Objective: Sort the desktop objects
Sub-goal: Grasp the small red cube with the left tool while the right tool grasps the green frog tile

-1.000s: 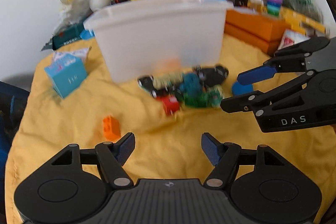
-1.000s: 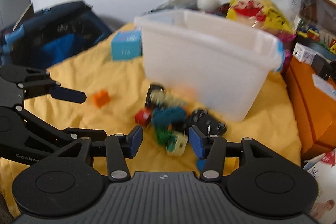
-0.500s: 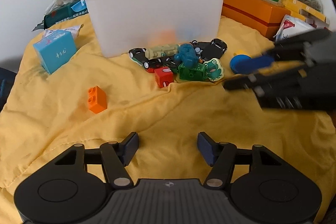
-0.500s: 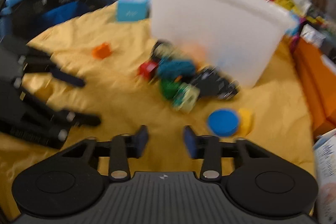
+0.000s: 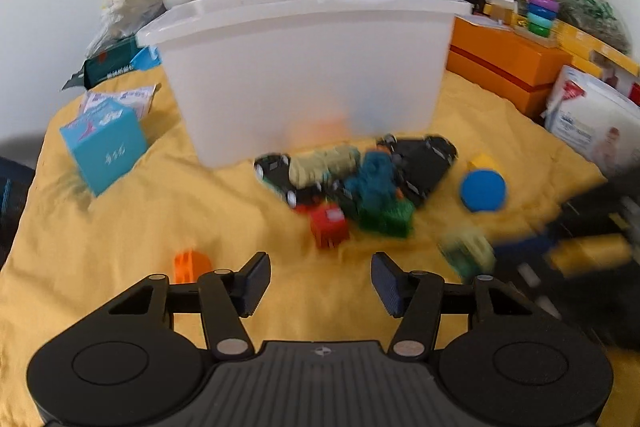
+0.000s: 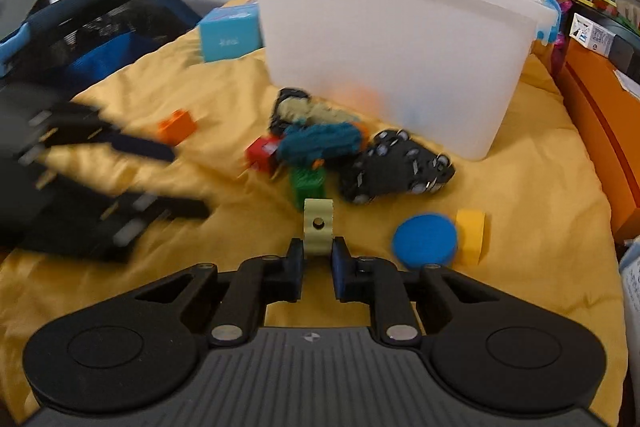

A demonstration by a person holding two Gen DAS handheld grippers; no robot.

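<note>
My right gripper [image 6: 318, 259] is shut on a pale green toy piece [image 6: 318, 225] with a round hole, held just off the yellow cloth in front of the toy pile [image 6: 320, 147]. In the left wrist view that piece [image 5: 468, 253] and the right gripper [image 5: 516, 251] are blurred at the right. My left gripper [image 5: 320, 281] has nothing between its fingers and its jaws are closing; an orange brick [image 5: 191, 263] lies by its left finger. A red cube [image 5: 329, 227], a green brick [image 5: 386, 219] and black cars [image 5: 420, 163] lie before the white bin [image 5: 304, 67].
A blue disc [image 6: 425, 241] and a yellow block [image 6: 471, 235] lie right of the pile. A light blue box [image 5: 104, 147] stands left of the bin. Orange boxes [image 5: 508, 67] and a ring stacker [image 5: 540, 3] line the right side. A dark bag [image 6: 80, 27] sits beyond the cloth's left edge.
My right gripper has shut on the pale green piece, which has left the pile. My left gripper has come closer to the pile and its jaws have narrowed a little.
</note>
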